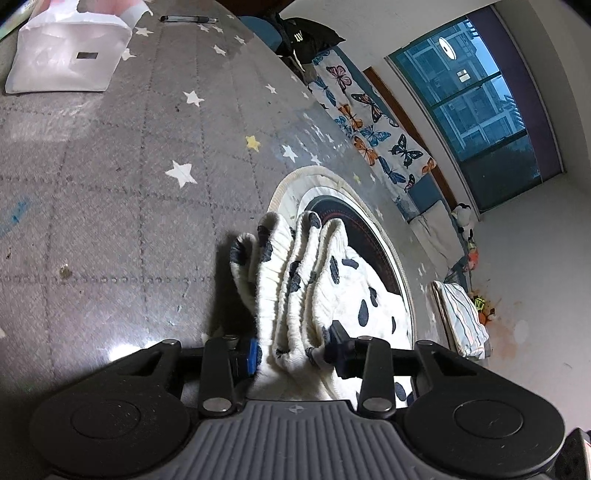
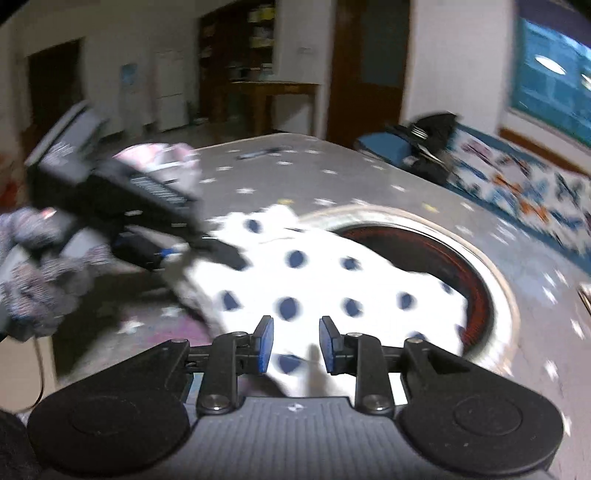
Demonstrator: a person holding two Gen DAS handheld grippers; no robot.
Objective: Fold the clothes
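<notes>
Jaws of our left gripper (image 1: 291,354) pinch a gathered, ribbed edge of the white dotted garment (image 1: 317,280), bunched in pleats between the blue pads. From the left wrist view the cloth runs toward 1 o'clock, draping over a round cushion (image 1: 295,181) with a dark centre that lies on the grey star-print table cover (image 1: 110,184).

Our right gripper (image 2: 295,343) hangs just above a flat stretch of the same garment, pads parted with nothing pressed between them. The right view is motion-blurred, so we cannot tell whether the fingertips touch the cloth. In that view the left tool shows at 10 o'clock, gripping the garment's far edge, with a patterned sleeve (image 2: 37,269) behind it.

We judge the step to be an early fold: one edge is gathered and held, the other hand is free. The next move seems to call for the right jaws to close on an opposite edge, so the cloth can be lifted and laid flat.

Surroundings, left view: a white tissue box (image 1: 70,55) at 10 o'clock and a pen (image 1: 188,19) at 12, both well apart from the garment. A butterfly-print cloth (image 1: 373,129) lies beyond the table at 2 o'clock.

Obstruction: the cushion under the garment makes an uneven folding surface.
</notes>
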